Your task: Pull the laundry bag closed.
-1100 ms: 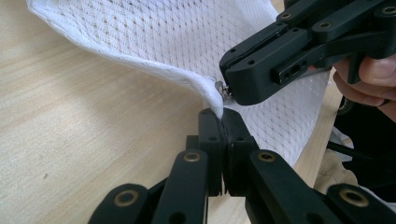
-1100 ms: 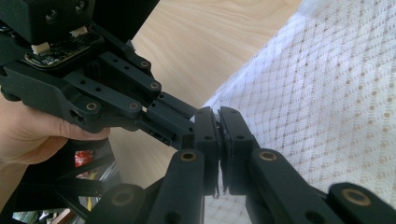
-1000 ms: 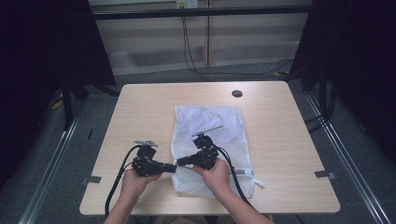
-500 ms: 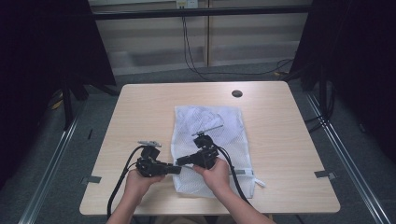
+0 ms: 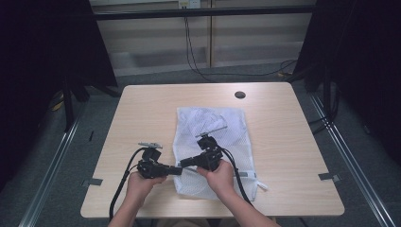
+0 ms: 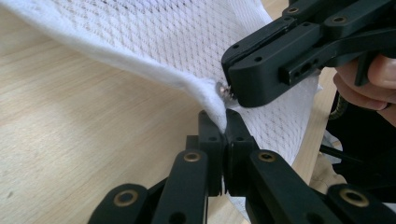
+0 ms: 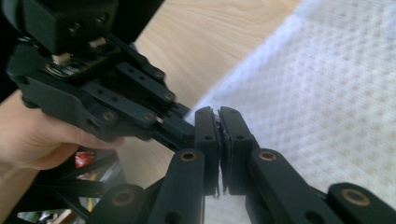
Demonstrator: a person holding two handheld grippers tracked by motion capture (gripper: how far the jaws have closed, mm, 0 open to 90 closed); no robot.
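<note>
Table [image 5: 142, 113]: pale wood top with rounded corners, seen from above; it carries everything named below and serves as the landmark.
Mesh laundry bag [image 5: 208, 127]: white netted fabric lying flat on the table, just right of the table's middle and running from mid-depth down toward the near edge. Its near left edge is lifted off the wood where the two grippers meet. In the left gripper view the bag [image 6: 187, 42] rises as a tented fold from the table; in the right gripper view the bag [image 7: 327, 93] spreads to the right over the wood.
Right gripper [image 5: 183, 163]: held in the person's right hand over the near part of the bag, pointing left toward the bag's near left edge. Its jaws are closed on a small metal zipper pull [image 6: 223, 89] at the bag's hem, as the left gripper view shows, where the right gripper [image 6: 231, 91] comes in from the upper right. In its own view the right gripper [image 7: 219, 116] has its jaws pressed together.
Left gripper [image 5: 179, 171]: held in the left hand above the near left part of the table, pointing right, tip almost touching the right gripper's. In its own view the left gripper [image 6: 224, 123] has just closed, pinching the white hem of the bag just below the pull.
Cable hole [image 5: 240, 94]: small dark round cap in the table's far right part, well apart from the bag.
</note>
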